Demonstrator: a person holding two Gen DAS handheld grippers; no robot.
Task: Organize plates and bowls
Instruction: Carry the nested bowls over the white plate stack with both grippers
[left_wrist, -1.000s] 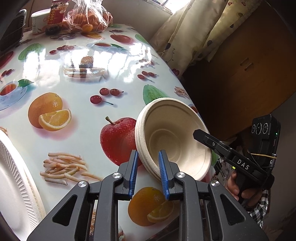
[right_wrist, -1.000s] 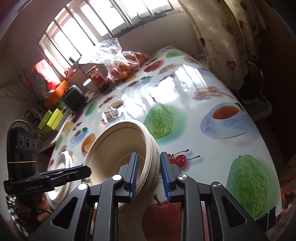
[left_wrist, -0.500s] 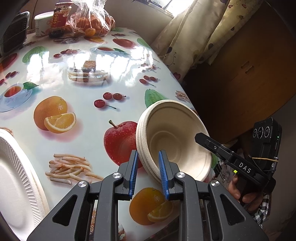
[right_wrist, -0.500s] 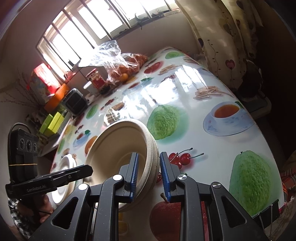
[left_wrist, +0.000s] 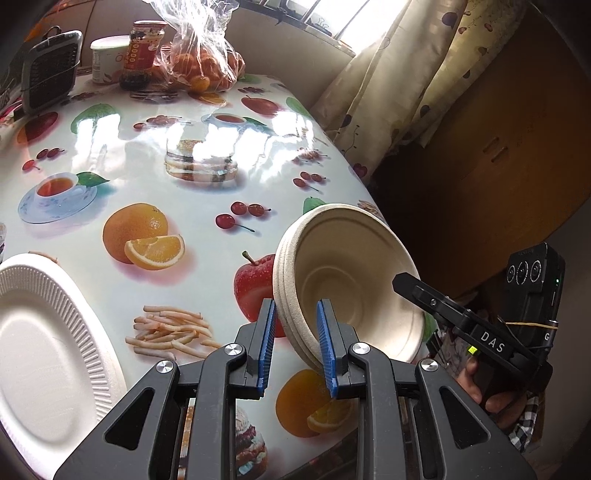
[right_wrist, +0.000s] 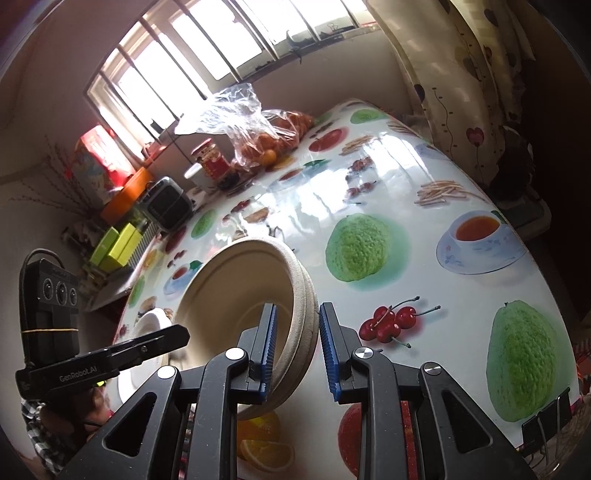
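Observation:
A stack of beige paper bowls (left_wrist: 351, 284) hangs tilted above the fruit-print table (left_wrist: 155, 155). My left gripper (left_wrist: 294, 347) is shut on the stack's near rim. My right gripper (right_wrist: 295, 349) is shut on the opposite rim of the same stack (right_wrist: 251, 295). Each gripper shows in the other's view: the right one (left_wrist: 476, 332) at the lower right, the left one (right_wrist: 103, 360) at the lower left. A white ribbed foam plate (left_wrist: 40, 343) lies on the table at the left; it also shows in the right wrist view (right_wrist: 147, 325) behind the bowls.
At the table's far end stand a bag of oranges (left_wrist: 203, 62), a red-labelled jar (left_wrist: 142, 48), a white tub (left_wrist: 107, 57) and a small dark heater (left_wrist: 48, 70). A curtain (left_wrist: 399, 74) and wooden cabinet (left_wrist: 498, 147) flank the right edge.
Both grippers have lifted and carried the bowl stack slightly; the left wrist view pulled back, so the foam plate and far objects show more. Both grips are unchanged.

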